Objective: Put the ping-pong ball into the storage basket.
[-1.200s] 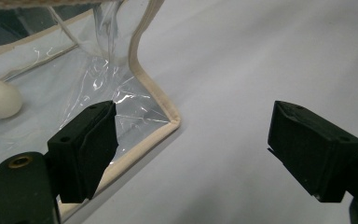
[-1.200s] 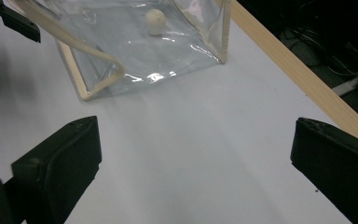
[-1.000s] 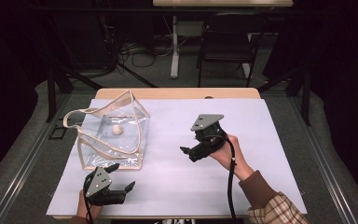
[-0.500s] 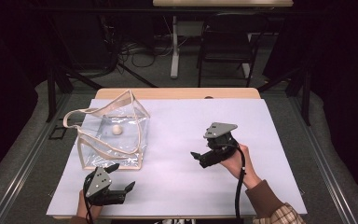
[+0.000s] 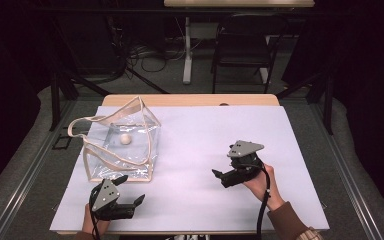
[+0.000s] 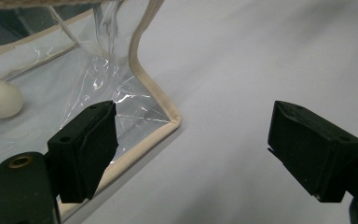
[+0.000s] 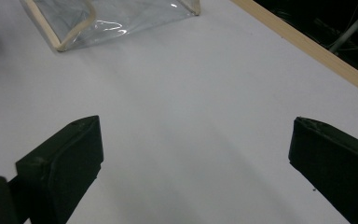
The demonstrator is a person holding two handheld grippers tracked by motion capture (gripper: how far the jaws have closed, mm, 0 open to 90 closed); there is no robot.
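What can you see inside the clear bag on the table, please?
One small cream ball lies on the floor of the clear bag. Nothing else shows through its walls; the beige trim and glare cover little.

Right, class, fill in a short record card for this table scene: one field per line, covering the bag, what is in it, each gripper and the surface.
bag: clear plastic tote bag with beige trim, standing open at the table's left
contents: small cream ball inside the bag
left gripper: open, empty, beside the bag's near corner
right gripper: open, empty, over bare surface
surface: white sheet on a wooden table
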